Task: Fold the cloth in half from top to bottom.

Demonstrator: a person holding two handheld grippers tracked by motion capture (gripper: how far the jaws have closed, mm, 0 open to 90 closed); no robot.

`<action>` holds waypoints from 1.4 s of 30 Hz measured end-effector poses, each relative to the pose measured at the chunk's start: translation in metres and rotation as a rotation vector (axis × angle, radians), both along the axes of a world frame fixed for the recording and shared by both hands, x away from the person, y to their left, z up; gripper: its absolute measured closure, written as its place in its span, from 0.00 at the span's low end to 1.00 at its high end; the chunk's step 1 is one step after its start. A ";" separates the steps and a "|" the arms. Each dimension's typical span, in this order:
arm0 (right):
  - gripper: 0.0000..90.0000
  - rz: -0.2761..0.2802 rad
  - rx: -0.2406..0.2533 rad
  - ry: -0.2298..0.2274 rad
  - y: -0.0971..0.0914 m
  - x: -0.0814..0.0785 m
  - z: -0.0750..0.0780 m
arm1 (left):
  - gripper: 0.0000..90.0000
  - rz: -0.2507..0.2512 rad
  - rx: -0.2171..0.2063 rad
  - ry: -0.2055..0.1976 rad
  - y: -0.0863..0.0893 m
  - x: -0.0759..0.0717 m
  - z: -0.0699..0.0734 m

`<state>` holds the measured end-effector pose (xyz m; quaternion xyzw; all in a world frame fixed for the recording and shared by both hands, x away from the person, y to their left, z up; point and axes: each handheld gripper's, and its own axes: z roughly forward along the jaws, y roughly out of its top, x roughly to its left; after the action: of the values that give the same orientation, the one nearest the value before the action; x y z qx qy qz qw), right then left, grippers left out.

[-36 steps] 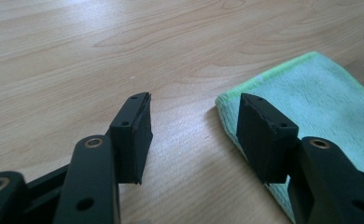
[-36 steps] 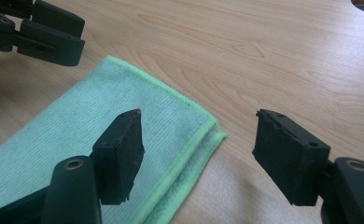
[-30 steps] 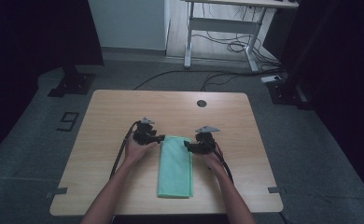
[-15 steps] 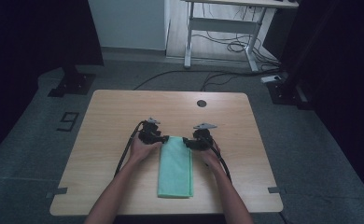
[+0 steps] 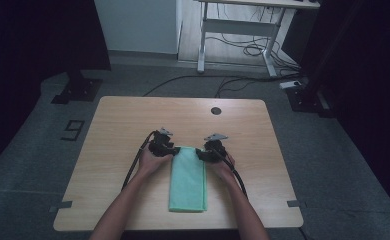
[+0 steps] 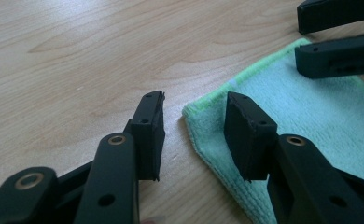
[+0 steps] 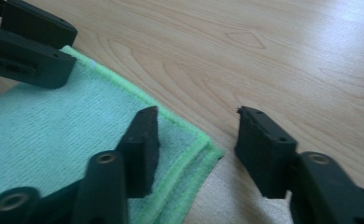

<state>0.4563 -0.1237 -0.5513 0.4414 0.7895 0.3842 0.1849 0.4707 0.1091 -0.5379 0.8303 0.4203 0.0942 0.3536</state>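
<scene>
Seen from above: a light wooden table (image 5: pixel 133 130) in the middle of the frame, with a small dark round hole (image 5: pixel 215 110) near its upper edge. Behind it, at top centre, a white desk frame (image 5: pixel 235 27) with loose cables (image 5: pixel 243 50) on the grey floor. Dark stand bases at upper left (image 5: pixel 75 90) and upper right (image 5: pixel 308 97). Tape marks on the floor at the left.

Lying flat in the lower middle of the table, a folded green cloth (image 5: pixel 188 179), long side running top to bottom, nothing on it.

At the cloth's upper left corner, the left gripper (image 5: pixel 167 148), held in a hand entering from the bottom edge. In the left gripper view, jaws clearly apart, straddling the cloth's corner (image 6: pixel 203 121): left jaw over bare wood, right jaw over the cloth. Contact with the cloth impossible to judge.

At the upper right corner, the right gripper (image 5: pixel 204 153). In the right gripper view, jaws likewise wide apart around the corner (image 7: pixel 189 140), left jaw above the cloth, right jaw above wood. Nothing clamped in either.
</scene>
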 end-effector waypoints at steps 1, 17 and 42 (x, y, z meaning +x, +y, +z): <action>0.62 0.006 0.001 0.003 0.000 0.000 0.000 | 0.65 0.008 0.002 -0.006 -0.001 -0.002 0.000; 0.92 0.076 0.089 0.060 -0.004 0.001 0.002 | 0.94 -0.032 0.001 -0.033 -0.008 -0.008 0.002; 0.92 0.120 0.168 -0.153 -0.024 -0.027 0.053 | 0.95 -0.074 -0.089 -0.188 -0.006 -0.034 0.057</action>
<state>0.4294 -0.1479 -0.4981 0.3765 0.7631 0.4922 0.1837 0.4365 0.1030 -0.4810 0.8162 0.3582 0.1396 0.4313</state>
